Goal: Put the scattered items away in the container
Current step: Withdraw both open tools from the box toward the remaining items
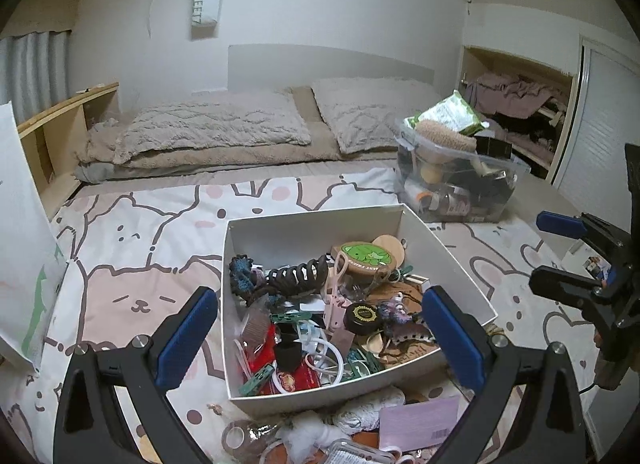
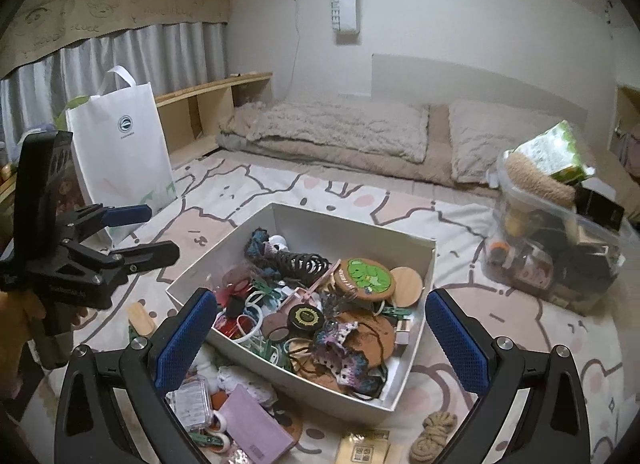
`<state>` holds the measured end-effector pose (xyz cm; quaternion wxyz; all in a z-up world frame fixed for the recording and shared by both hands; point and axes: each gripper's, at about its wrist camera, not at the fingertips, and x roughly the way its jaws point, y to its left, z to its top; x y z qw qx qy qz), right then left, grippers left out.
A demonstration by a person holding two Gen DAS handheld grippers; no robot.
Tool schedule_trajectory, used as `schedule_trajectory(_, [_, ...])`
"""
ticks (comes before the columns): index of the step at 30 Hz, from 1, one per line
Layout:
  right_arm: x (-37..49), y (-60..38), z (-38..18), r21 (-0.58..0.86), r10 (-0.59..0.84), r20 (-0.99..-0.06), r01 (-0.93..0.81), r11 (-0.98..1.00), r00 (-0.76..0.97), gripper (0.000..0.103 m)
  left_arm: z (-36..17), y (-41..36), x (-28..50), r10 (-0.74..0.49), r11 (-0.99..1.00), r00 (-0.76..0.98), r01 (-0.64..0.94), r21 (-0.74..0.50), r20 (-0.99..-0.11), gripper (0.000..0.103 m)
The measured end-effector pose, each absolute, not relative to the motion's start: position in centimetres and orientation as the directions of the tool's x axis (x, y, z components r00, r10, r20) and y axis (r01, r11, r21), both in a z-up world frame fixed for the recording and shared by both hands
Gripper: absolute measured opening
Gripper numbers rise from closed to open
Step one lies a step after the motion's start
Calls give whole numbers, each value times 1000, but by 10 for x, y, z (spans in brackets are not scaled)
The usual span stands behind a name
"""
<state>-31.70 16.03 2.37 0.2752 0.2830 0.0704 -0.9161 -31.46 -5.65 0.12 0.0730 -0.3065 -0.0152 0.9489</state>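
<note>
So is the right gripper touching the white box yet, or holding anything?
Apart. In the right wrist view the right gripper is open and empty, its blue pads held above the white box.

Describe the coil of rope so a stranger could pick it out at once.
Start at the white box of odds and ends in the middle of the cartoon-print bedspread. Just outside the box's near right corner lies the rope. It is the only tan, knotted bundle of twisted cord; the yellow packet beside it is flat.
</note>
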Motion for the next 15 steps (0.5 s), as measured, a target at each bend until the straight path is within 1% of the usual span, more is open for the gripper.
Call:
schedule_trajectory(4, [-301,166,28,-9,-447,-526,530,-848,-724,103,10,-58,-296,137,-990,-832,-130,-50,-537,103])
schedule_trajectory(10, [-284,178,32,-3,-445,-494,513,-858,-747,103,18,-60,-273,139,-990,-862,-136,-42,-488,103])
schedule_trajectory(15, [-270,188,34,0,-439,-471,497,-868,-765,103,17,-65,-256,133,-991,-872,-127,-44,-470,103])
